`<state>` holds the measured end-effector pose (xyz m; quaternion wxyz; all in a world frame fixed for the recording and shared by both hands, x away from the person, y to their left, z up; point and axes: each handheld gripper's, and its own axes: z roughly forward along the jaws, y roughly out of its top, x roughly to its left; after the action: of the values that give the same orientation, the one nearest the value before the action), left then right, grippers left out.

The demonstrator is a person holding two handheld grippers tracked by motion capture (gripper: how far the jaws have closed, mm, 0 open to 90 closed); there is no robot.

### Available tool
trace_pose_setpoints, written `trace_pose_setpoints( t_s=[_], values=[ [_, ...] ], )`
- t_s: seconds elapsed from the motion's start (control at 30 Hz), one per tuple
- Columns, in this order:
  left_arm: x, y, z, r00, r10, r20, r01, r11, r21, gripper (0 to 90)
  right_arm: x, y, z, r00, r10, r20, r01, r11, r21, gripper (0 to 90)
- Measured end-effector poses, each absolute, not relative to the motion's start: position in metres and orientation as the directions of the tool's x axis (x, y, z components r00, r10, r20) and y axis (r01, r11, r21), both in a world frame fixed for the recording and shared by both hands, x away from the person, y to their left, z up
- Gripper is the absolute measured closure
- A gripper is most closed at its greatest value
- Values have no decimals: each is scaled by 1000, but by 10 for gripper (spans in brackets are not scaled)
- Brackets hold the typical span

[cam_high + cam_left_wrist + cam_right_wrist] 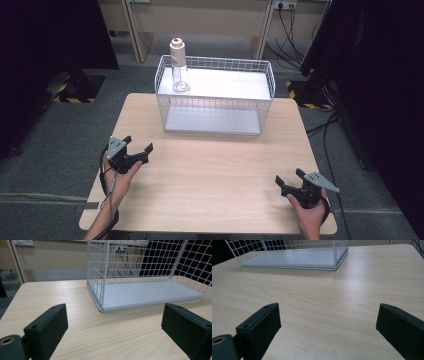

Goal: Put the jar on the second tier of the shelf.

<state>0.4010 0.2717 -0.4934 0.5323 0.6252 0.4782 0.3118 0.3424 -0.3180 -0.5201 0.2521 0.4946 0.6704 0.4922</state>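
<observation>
**Two open claws, one basket, one bottle**

While resting low over the wooden table, spread wide and gripping nothing: left gripper, jaws far apart, bare tabletop between them. Same for right gripper, jaws equally parted and empty.

Counted: two grippers, one white wire basket, one clear bottle with a cream cap, one table.

Ahead of both claws, beyond their tips and well apart from them: the basket, long axis running crosswise to the claws' line of sight, open mesh sides, flat white floor. From the left gripper view, near corner of basket just ahead and slightly right of centre; from the right gripper view, basket ahead and to the left.

Upright at the basket's far left corner, farther from the right claw than from the left: the bottle, long axis vertical, cap pointing up.
</observation>
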Motion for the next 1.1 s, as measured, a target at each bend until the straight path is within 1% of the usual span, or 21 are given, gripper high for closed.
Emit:
trace_pose_setpoints(
  t_s=[1.1],
  values=[
    [384, 292, -517, 310, 941, -137, 300, 40, 953, 68, 342, -318, -520, -383, 911, 150, 416, 25, 909, 58]
  ],
)
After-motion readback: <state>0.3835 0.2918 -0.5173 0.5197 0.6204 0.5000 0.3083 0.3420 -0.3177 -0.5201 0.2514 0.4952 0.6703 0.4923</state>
